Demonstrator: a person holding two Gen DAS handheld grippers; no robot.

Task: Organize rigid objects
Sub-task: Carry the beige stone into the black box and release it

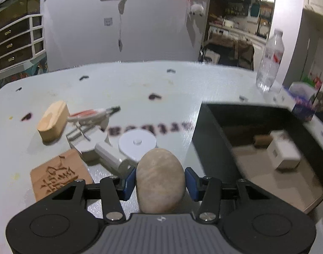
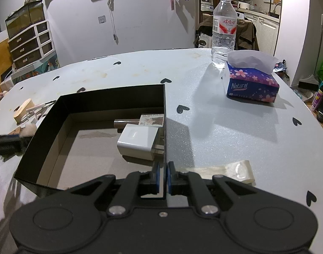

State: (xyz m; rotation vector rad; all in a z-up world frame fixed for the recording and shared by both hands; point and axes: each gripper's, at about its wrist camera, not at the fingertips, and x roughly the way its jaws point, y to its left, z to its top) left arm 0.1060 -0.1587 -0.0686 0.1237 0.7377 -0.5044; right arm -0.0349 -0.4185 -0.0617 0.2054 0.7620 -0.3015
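Observation:
A smooth beige stone (image 1: 160,177) sits between the blue pads of my left gripper (image 1: 160,183), which is shut on it, just above the white table (image 1: 140,84). To its right stands the black open box (image 1: 212,139). In the box lie a white cube charger (image 2: 138,140) and a small printed carton (image 2: 151,120) beside a brown tube. My right gripper (image 2: 164,177) is shut on the box's (image 2: 110,99) thin right wall near its front corner. The stone (image 2: 29,130) also shows at the box's left in the right wrist view.
Left of the stone lie a carved wooden plaque (image 1: 59,173), a wooden block (image 1: 53,122), a white disc (image 1: 138,141), a white cylinder (image 1: 110,154) and a red-and-white tool (image 1: 91,114). A water bottle (image 2: 223,27) and tissue box (image 2: 251,84) stand at the back right. Clear tape (image 2: 231,169) lies by the right gripper.

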